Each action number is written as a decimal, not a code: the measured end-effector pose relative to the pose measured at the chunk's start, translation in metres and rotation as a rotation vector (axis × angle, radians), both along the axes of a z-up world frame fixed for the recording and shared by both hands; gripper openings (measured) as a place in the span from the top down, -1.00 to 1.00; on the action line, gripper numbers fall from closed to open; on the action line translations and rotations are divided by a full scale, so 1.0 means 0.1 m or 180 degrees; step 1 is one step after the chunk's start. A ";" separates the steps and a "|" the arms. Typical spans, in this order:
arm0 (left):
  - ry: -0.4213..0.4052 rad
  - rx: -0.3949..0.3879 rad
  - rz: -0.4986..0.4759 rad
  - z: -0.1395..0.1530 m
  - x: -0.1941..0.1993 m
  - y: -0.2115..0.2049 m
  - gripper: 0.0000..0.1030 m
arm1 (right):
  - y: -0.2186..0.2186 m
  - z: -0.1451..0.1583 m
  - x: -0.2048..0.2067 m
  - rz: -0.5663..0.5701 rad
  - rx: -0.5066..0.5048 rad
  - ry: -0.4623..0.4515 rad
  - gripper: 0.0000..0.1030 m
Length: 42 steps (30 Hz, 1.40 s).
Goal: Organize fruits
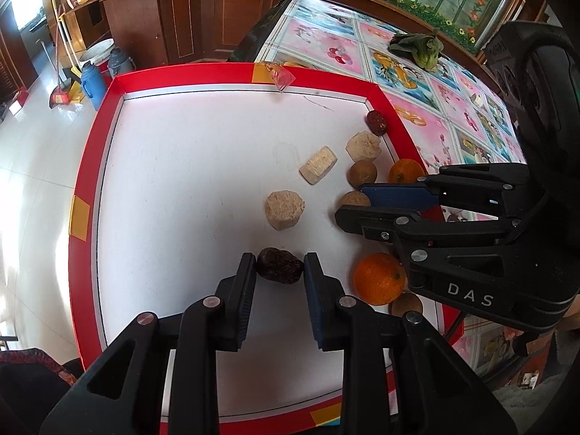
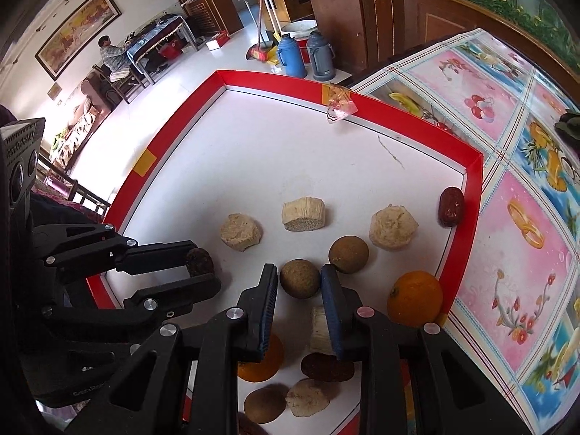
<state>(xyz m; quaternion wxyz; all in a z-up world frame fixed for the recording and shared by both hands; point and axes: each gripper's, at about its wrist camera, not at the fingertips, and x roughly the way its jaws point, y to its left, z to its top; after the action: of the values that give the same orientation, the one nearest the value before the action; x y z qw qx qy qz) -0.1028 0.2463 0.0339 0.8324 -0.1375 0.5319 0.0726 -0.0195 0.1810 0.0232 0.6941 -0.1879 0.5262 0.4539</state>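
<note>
Dark brown and wrinkled, the dried date [image 1: 279,266] lies on the white floor of the red-rimmed tray [image 1: 108,116], pinched between the 2 pads of the left gripper [image 1: 279,272]. Further right, the round tan-brown longan [image 2: 300,278] sits between the fingertips of the right gripper [image 2: 300,284]; whether its pads press the fruit or stand just off it cannot be told.
</note>
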 end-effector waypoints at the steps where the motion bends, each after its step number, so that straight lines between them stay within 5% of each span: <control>1: 0.0005 0.0008 0.0003 0.00 0.00 0.00 0.52 | 0.00 0.00 0.00 -0.0005 0.0002 0.0000 0.48; 14: 0.0042 0.0040 0.0091 -0.01 0.01 -0.03 0.51 | -0.19 0.23 0.04 -0.0137 0.0182 -0.0043 0.38; 16: 0.0032 0.0034 0.0110 0.00 0.00 -0.06 0.19 | -0.24 0.27 0.04 -0.0163 0.0210 -0.0047 0.30; 21: -0.0023 0.0023 0.0141 0.05 -0.02 -0.10 0.04 | -0.41 0.36 0.02 -0.0226 0.0261 -0.0057 0.24; 26: -0.0133 0.0098 0.0200 0.16 -0.06 -0.14 -0.34 | -0.61 0.46 0.01 -0.0313 0.0305 -0.0103 0.10; 29: -0.0161 0.0099 0.0223 0.21 -0.07 -0.15 -0.37 | -0.76 0.53 -0.01 -0.0385 0.0339 -0.0160 -0.25; 31: -0.0117 0.0070 0.0210 0.22 -0.07 -0.17 -0.65 | -0.84 0.57 -0.03 -0.0426 0.0386 -0.0170 -0.31; 42: -0.0281 0.0353 0.0117 0.43 -0.24 -0.47 -0.65 | -1.27 0.70 -0.16 -0.0621 0.0577 -0.0038 -0.59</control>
<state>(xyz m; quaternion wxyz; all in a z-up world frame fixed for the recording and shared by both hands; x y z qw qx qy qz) -0.1264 0.1990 0.0770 0.8599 -0.1040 0.4872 0.1111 -0.0356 0.0542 0.0933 0.7522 -0.0750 0.4947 0.4288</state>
